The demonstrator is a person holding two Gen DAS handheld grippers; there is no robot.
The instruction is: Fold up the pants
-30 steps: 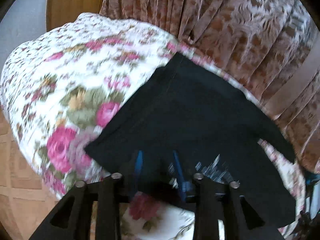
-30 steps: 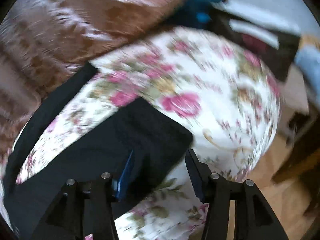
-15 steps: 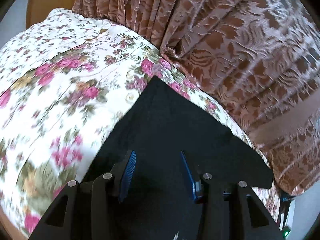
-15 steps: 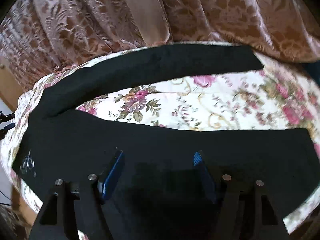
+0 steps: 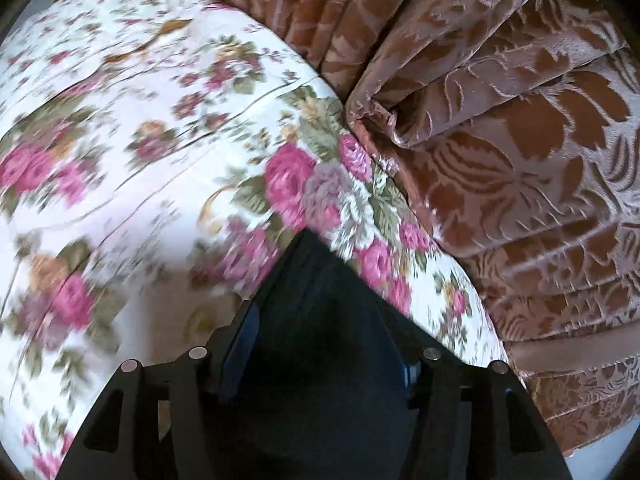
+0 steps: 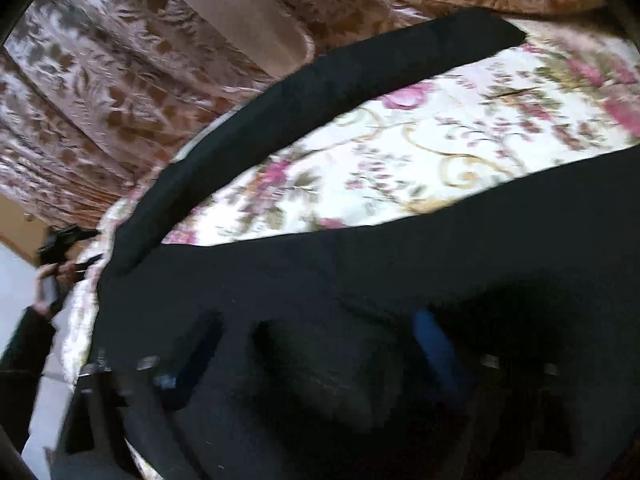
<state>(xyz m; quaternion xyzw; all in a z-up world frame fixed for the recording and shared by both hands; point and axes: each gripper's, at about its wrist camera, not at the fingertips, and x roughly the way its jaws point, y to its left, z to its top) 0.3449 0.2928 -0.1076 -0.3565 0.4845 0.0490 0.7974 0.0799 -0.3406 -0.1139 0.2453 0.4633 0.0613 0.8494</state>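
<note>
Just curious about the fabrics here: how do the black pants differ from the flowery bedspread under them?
The pants are plain black; the bedspread is white with pink roses. The pants lie on top with two legs spread apart; the bedspread lies beneath, showing between the legs. Both are soft cloth lying flat.

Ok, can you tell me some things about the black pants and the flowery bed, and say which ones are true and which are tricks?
1. The black fabric pants lie on a white bedspread with pink roses. True.
2. The two pant legs lie stacked on each other. False: the right wrist view shows them spread apart, with flowery bedspread between them.
3. A brown patterned curtain hangs beside the bed. True.
4. The left hand-held gripper is squeezed shut on the bedspread. False: its jaws stand open over the pants and have just been opening.
5. The right hand-held gripper stands open over the pants. True.
</note>
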